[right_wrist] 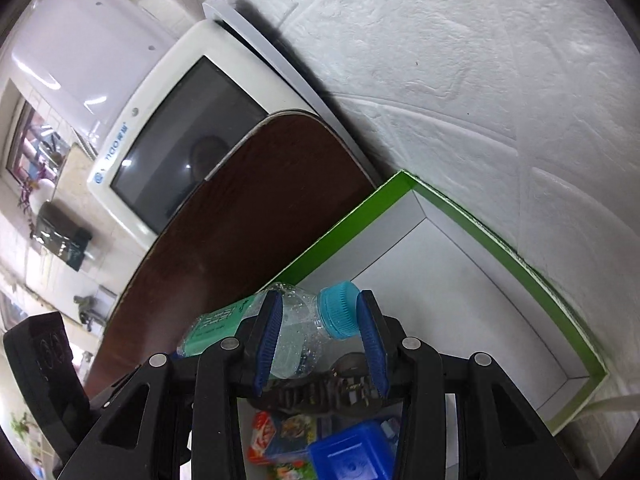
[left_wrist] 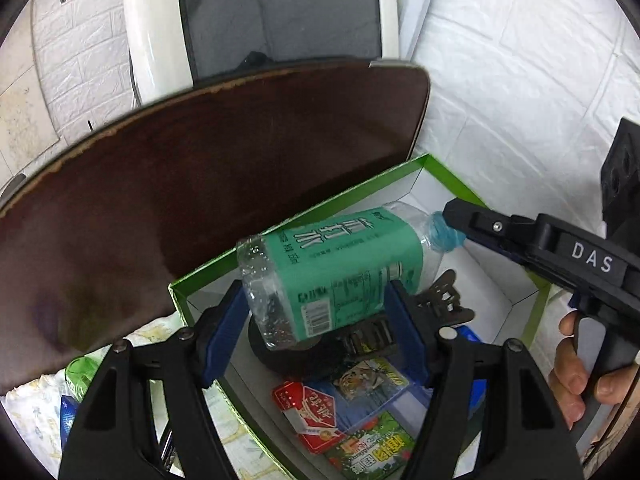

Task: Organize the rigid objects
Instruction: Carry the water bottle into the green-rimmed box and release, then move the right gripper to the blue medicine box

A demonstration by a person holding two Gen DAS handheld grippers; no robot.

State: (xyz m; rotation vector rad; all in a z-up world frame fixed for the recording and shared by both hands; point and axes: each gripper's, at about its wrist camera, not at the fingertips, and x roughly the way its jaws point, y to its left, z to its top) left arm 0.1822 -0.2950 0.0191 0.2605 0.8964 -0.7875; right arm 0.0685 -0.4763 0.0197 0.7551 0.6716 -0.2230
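A clear plastic bottle (left_wrist: 336, 276) with a green label and a blue cap (left_wrist: 444, 234) lies on its side over the green-rimmed white box (left_wrist: 404, 168). My left gripper (left_wrist: 320, 320) is shut on the bottle's body. My right gripper (right_wrist: 320, 336) is shut on the bottle's neck, blue pads (right_wrist: 370, 340) either side of the cap (right_wrist: 340, 314). In the left wrist view the right gripper (left_wrist: 456, 222) comes in from the right and meets the cap. The box (right_wrist: 560, 300) holds a brown hair claw (left_wrist: 442, 300), card packs (left_wrist: 316, 412) and a blue cube (right_wrist: 352, 456).
A dark brown board (left_wrist: 208, 184) leans behind the box, in front of a white CRT monitor (left_wrist: 276, 12). A white embossed wall (right_wrist: 440, 60) runs along the box's far side. A green bottle (left_wrist: 80, 372) lies on the patterned cloth at the lower left.
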